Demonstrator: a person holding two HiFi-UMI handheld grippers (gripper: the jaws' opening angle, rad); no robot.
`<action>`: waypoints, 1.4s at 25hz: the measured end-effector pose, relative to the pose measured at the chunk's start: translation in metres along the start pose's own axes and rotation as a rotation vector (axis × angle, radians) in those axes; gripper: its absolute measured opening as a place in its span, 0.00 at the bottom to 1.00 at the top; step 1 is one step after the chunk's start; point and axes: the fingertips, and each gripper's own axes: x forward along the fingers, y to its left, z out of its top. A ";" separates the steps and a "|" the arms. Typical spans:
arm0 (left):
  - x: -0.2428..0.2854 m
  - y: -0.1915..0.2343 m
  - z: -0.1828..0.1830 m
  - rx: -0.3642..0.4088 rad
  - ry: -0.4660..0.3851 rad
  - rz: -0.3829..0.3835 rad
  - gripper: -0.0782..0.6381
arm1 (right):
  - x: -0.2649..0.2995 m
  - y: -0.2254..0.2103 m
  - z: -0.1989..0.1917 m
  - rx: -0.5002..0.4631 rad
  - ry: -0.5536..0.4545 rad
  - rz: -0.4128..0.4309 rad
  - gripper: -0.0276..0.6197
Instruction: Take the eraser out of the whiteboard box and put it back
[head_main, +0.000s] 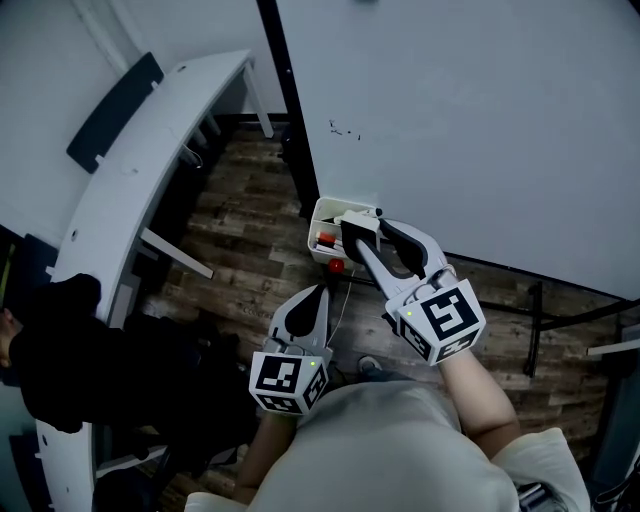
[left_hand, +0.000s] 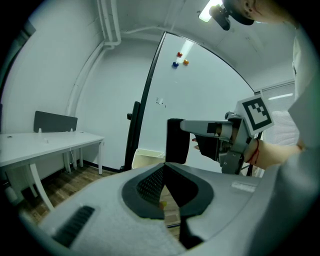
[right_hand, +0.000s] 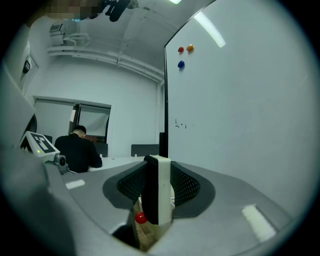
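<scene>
Right gripper (head_main: 362, 228) pinching the black-and-white eraser (right_hand: 159, 187), white whiteboard box (head_main: 322, 222) just under it, left gripper (head_main: 318, 292) squeezed together and empty beside it, big whiteboard (head_main: 480, 120) ahead, wood floor (head_main: 240, 230) below, white desk (head_main: 150, 140) off left.

The light is dim, cool and even. Above the whiteboard (left_hand: 200, 100) a ceiling lamp (left_hand: 207, 12) burns out to white, and its glare streaks the board's upper part in the right gripper view. The floor below the board is dark. Both gripper views bulge and darken toward their round edges. The near shell of the left gripper (left_hand: 165, 165), in front of the board, is soft and grainy.
</scene>
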 end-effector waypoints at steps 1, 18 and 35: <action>0.001 0.002 0.000 -0.002 0.002 0.005 0.12 | 0.003 -0.001 -0.001 0.000 0.003 0.003 0.28; 0.012 0.024 -0.001 -0.025 0.019 0.048 0.11 | 0.037 -0.013 -0.027 0.027 0.048 0.024 0.28; 0.015 0.026 -0.007 -0.037 0.030 0.065 0.11 | 0.043 -0.013 -0.059 0.053 0.101 0.034 0.28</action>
